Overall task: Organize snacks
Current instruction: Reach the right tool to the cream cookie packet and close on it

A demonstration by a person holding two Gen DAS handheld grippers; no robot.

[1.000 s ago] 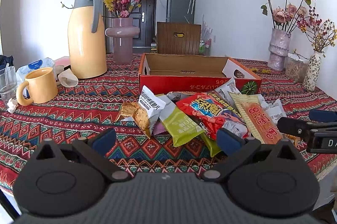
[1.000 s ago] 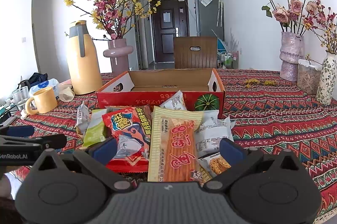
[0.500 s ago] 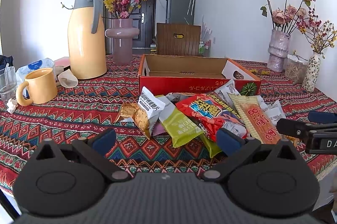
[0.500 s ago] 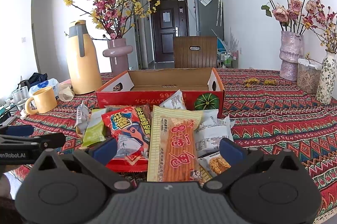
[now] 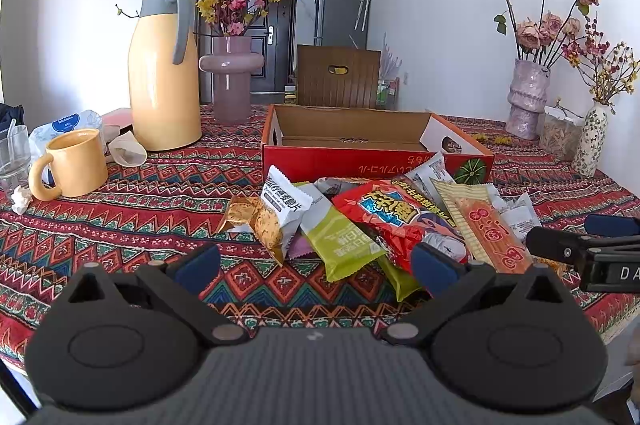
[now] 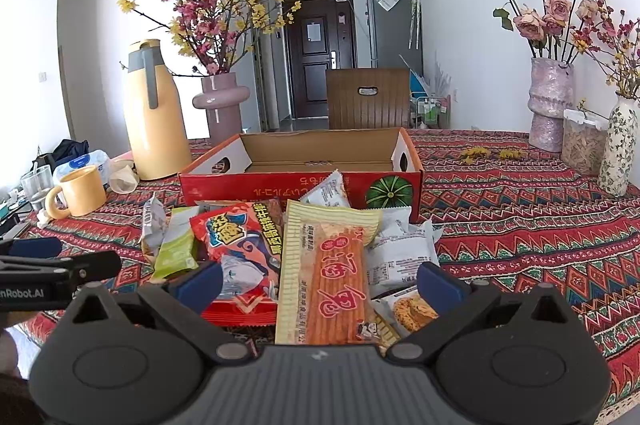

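Note:
A pile of snack packets lies on the patterned tablecloth in front of an empty red cardboard box (image 5: 376, 161) (image 6: 280, 185). The pile holds a green packet (image 5: 340, 237) (image 6: 176, 249), a red bag (image 5: 396, 217) (image 6: 240, 245), a long yellow-and-orange packet (image 5: 484, 225) (image 6: 336, 273), a white cracker packet (image 5: 282, 203) and white wrappers (image 6: 400, 249). My left gripper (image 5: 316, 267) stands open near the table's front edge, short of the pile. My right gripper (image 6: 320, 281) is open too, its fingers either side of the long packet's near end, above it.
At the left stand a yellow thermos jug (image 5: 164, 73), a yellow mug (image 5: 72, 163), a glass (image 5: 14, 153) and a pink flower vase (image 5: 232, 81). Vases with dried flowers (image 6: 550, 101) and a jar (image 6: 582, 141) line the right side. A wooden chair (image 6: 368, 99) is behind the box.

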